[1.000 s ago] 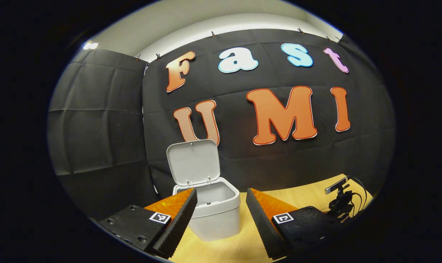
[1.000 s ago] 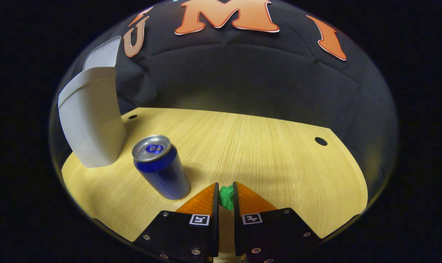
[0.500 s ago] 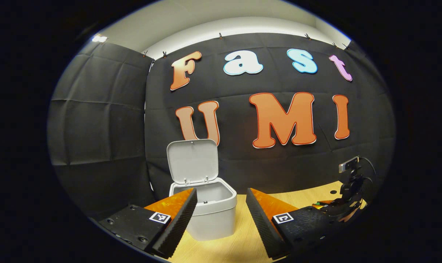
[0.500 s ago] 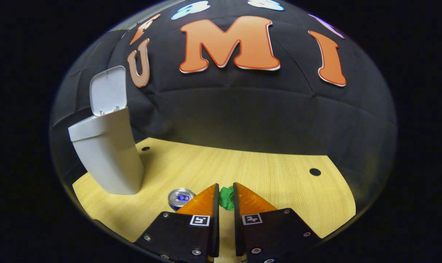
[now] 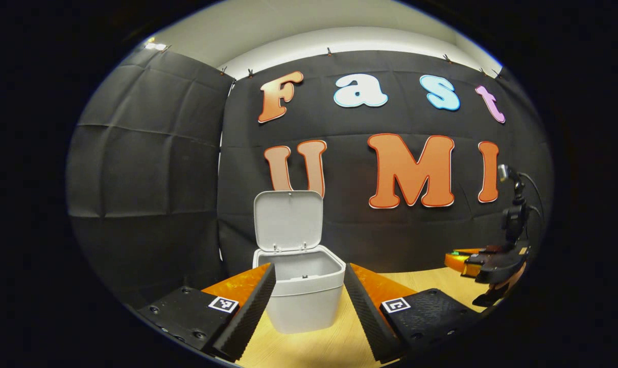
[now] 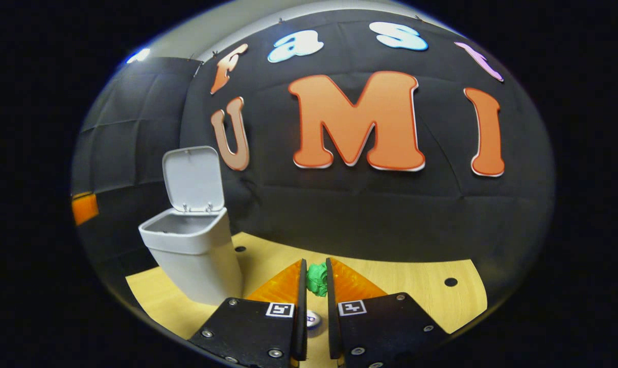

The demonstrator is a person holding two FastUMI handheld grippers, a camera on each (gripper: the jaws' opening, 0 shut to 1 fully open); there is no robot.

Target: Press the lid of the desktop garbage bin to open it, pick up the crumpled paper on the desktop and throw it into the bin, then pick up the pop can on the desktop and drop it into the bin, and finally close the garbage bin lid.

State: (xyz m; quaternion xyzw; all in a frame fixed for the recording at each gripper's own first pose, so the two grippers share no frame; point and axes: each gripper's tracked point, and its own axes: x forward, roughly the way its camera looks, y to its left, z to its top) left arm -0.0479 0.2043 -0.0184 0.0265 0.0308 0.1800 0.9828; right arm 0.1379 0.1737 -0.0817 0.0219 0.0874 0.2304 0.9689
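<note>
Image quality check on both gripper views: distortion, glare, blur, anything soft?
Left gripper view: strong fisheye bowing of the wall seams, bin sharp, right gripper dim near the edge. Right gripper view: same bowing, bin leans, green crumpled paper between the fingers crisp, small bright glare spot upper left; no motion blur evident.

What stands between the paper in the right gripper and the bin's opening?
Nothing visible. The lid stands upright, and open air separates the green crumpled paper, pinched in the right gripper, from the bin.
</note>
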